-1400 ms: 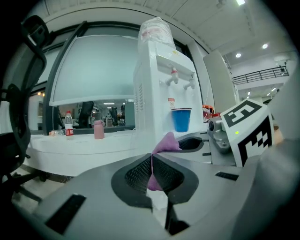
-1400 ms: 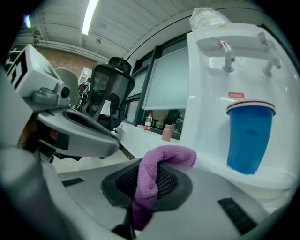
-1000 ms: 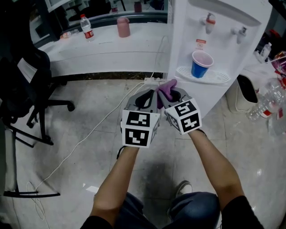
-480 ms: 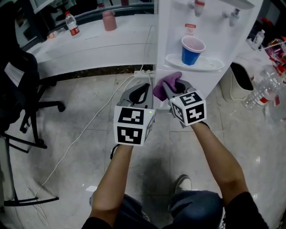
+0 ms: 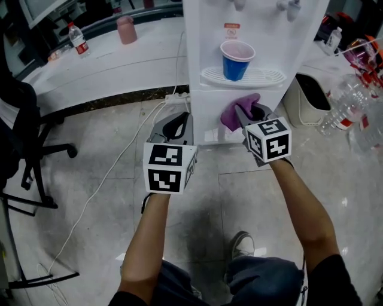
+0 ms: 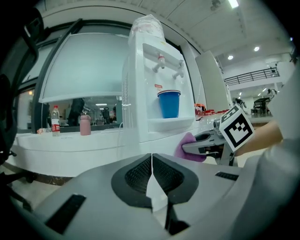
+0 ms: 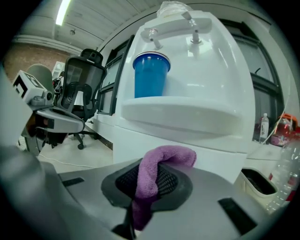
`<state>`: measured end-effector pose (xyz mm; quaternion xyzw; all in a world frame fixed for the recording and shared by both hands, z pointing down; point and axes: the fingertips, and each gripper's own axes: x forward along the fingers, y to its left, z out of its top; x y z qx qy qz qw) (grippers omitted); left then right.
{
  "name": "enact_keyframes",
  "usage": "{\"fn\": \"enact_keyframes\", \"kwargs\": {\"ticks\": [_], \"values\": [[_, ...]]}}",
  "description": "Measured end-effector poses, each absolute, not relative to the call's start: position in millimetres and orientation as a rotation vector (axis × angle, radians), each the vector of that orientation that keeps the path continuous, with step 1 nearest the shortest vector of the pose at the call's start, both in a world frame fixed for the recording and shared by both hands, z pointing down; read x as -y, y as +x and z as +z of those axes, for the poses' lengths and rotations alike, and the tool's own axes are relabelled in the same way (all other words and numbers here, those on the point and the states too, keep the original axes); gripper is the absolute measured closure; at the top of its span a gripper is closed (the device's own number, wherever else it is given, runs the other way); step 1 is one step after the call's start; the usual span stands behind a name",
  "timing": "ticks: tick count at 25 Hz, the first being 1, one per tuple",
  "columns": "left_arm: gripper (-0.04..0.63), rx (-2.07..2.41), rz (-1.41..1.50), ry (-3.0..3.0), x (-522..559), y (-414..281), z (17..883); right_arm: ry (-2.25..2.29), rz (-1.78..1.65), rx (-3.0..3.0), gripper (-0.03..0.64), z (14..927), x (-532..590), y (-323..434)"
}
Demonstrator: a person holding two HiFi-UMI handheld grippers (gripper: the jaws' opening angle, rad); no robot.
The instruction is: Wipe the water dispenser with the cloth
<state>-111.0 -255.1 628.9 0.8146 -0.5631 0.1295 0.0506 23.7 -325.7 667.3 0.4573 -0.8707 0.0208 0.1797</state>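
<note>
Head view: one crumpled purple terry cloth [image 5: 232, 117] sits pinched in the right tongs [image 5: 242, 110], right at the white plastic water dispenser's [image 5: 203, 101] front panel below its drip tray; whether they touch is unclear. One blue plastic cup [image 5: 236, 60] stands on that tray.

Left gripper view: the left tongs [image 6: 152, 164] are closed together and empty.

Right gripper view: the right tongs clamp the cloth, which loops limply over them. Two taps [image 7: 152, 33] sit above the cup.

Floor [image 5: 72, 149]: glossy pale stone tiles, with a white cable [image 5: 109, 179] trailing across to a power strip [image 5: 176, 97]. A curved white tabletop [image 5: 137, 63] runs along the far side, carrying a water bottle [image 5: 76, 39] and a pink tumbler [image 5: 126, 30]. Black office chair [image 5: 21, 119] at left. White bin [image 5: 297, 112] at right. Ceiling lights [image 6: 233, 3] are on.
</note>
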Motion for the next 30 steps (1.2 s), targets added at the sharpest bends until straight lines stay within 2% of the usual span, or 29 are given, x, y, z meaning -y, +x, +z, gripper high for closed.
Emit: {"fn": "enact_keyframes", "kwargs": {"ticks": [16,22,30], "values": [[0.568,1.613,0.366,2.487,265,-74,654,1.491,0.090,2.271,0.572,679,350,146],[0.568,1.605,0.362,2.469,266,-73,663,1.456,0.072,2.309,0.572,676,336,134],[0.567,1.640,0.333,2.402,263,-94,681,1.268,0.008,2.441,0.572,683,299,54]]}}
